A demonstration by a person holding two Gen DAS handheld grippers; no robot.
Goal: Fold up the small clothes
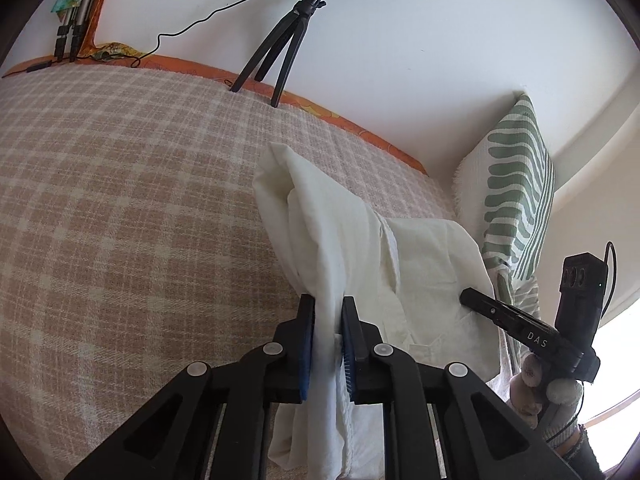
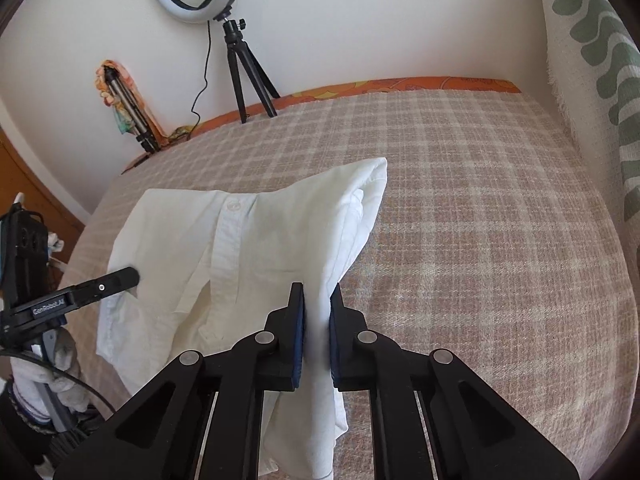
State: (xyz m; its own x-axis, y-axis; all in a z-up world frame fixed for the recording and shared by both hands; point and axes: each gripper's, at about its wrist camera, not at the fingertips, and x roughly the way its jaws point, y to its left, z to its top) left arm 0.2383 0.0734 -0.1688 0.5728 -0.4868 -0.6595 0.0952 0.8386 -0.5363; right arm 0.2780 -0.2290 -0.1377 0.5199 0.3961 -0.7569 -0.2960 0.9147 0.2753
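1. The white button-up shirt [image 2: 248, 256] is draped on the plaid blanket [image 2: 460, 220], its button placket running away from the right wrist camera and one folded corner pointing toward the far edge of the bed.
2. Thin, creased woven cotton is seen, with a stitched placket and a small white button [image 2: 232, 205].
3. A gathered fold is pinched between the blue pads of the right gripper [image 2: 317, 300], directly ahead of it.
4. Another bunched fold is clamped by the left gripper [image 1: 327, 312], with cloth hanging below its jaws.
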